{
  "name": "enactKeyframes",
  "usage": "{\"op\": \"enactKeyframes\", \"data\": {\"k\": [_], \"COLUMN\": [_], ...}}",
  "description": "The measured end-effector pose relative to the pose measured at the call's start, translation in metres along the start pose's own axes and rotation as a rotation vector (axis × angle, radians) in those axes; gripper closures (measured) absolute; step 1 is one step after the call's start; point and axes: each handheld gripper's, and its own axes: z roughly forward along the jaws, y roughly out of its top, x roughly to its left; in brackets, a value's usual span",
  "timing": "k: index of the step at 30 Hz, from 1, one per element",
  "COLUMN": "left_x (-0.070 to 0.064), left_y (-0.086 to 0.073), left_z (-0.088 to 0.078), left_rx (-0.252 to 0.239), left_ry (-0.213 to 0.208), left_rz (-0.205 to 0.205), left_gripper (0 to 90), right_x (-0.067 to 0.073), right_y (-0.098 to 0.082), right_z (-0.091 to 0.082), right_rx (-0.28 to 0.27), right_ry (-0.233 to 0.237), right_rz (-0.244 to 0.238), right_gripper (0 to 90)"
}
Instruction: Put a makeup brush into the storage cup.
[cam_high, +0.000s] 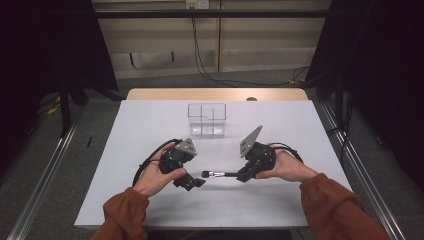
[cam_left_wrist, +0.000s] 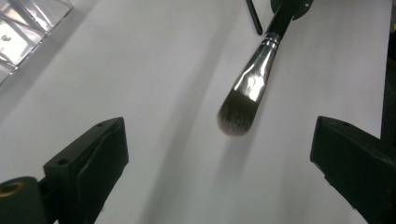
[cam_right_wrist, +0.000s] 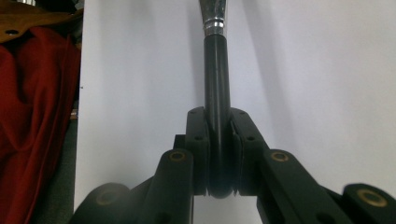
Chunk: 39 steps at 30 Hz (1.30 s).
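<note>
On the left of the high view, the left tongs (cam_high: 192, 183) hover low over the white worktop (cam_high: 150, 125), held in the person's left hand (cam_high: 157, 177) with a rust-coloured sleeve (cam_high: 125, 215) behind it. Their jaws are released and stand wide apart; in the left gripper view nothing lies between them, and the bristle tip of the makeup brush (cam_left_wrist: 247, 93) hangs just ahead of the gap, raised off the worktop with its shadow beneath. Beyond these tongs and off to their left in that view sits the clear divided organiser (cam_left_wrist: 23, 32), which in the high view stands farther up the worktop, well apart from both tongs. The brush runs level between the two tongs, bristles toward the left ones, silver ferrule in the middle, black handle toward the right. The right tongs (cam_high: 243, 176), held in the right hand (cam_high: 287, 167), are clenched on that handle: in the right gripper view the jaws press on the black shaft from both sides near its end.
</note>
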Motion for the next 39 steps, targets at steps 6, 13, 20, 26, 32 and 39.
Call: {"op": "enactKeyframes", "data": {"k": [6,13,20,26,32,39], "left_x": [-0.001,-0.002,-0.005,-0.007,-0.015,-0.017], "left_y": [-0.009,-0.022,-0.033,-0.037,-0.04,-0.043], "left_z": [-0.009,-0.014,-0.019,-0.025,-0.026,-0.027], "left_rx": [-0.038,-0.062,-0.104,-0.151,-0.173,-0.191], "left_ry": [0.041,0.074,0.111,0.128,0.144,0.149], "left_rz": [-0.03,-0.07,-0.103,-0.132,-0.125,-0.143], "left_gripper": [3.5,3.3,3.3,3.7,3.5,3.4], "right_x": [0.001,0.003,0.005,0.008,0.008,0.011], "right_y": [-0.008,-0.017,-0.022,-0.03,-0.039,-0.043], "right_z": [-0.004,-0.007,-0.007,-0.005,-0.002,0.0], "right_rx": [-0.01,-0.029,-0.077,-0.139,-0.231,-0.298], "right_ry": [-0.018,-0.057,-0.075,-0.106,-0.122,-0.141], "right_rz": [0.021,0.056,0.079,0.122,0.159,0.17], "right_gripper": [80.0,80.0,80.0,80.1,80.1,80.1]}}
